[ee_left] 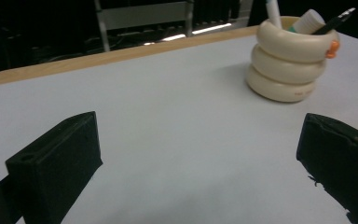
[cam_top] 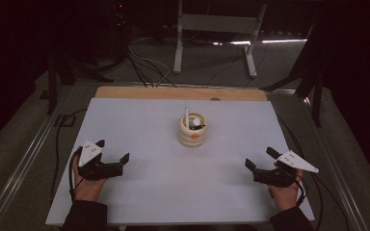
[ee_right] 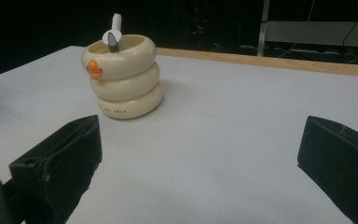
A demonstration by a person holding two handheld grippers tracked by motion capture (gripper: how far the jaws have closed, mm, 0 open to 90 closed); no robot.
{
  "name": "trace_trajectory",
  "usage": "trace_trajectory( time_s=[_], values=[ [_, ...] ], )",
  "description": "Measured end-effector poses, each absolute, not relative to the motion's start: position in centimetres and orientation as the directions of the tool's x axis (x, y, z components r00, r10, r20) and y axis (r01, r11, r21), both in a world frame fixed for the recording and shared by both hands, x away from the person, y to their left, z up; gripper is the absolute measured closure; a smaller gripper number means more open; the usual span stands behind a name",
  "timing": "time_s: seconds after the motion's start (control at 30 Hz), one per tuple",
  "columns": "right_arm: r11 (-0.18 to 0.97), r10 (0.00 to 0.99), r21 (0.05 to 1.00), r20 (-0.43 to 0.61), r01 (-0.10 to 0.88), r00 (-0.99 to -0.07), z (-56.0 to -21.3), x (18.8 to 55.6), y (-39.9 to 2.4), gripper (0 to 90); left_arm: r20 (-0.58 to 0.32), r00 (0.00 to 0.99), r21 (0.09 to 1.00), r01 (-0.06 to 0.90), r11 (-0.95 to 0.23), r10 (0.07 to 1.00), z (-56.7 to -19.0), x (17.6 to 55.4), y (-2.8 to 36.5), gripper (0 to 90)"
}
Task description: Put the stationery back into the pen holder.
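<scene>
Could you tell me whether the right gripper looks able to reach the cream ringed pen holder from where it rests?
Probably yes: the right gripper is open, and bare white table lies between it and the cream ringed pen holder.

It looked like a lab or recording studio. A white table (cam_top: 139, 192) stood lit in a dark room, with cables (cam_top: 144, 65) trailing over the grey floor (cam_top: 212, 62) behind it. Black stands (cam_top: 313, 72) flanked the table, and a white metal frame (cam_top: 217, 29) stood at the back; the dimness hid the rest.
</scene>
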State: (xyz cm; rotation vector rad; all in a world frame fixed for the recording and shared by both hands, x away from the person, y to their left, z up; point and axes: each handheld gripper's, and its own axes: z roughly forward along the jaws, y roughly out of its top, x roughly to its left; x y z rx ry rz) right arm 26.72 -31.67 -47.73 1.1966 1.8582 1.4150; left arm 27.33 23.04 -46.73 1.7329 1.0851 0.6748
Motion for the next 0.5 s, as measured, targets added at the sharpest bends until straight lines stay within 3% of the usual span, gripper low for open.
trace_trajectory(
  time_s=[0.5],
  values=[
    [0.094, 0.878, 0.932, 0.089, 0.35, -0.471, -48.22, 27.04, -31.7, 0.1, -0.042, 0.424, 0.931, 0.345, -0.119, 0.905, -46.26, 27.03, 23.46, 0.2]
  ],
)
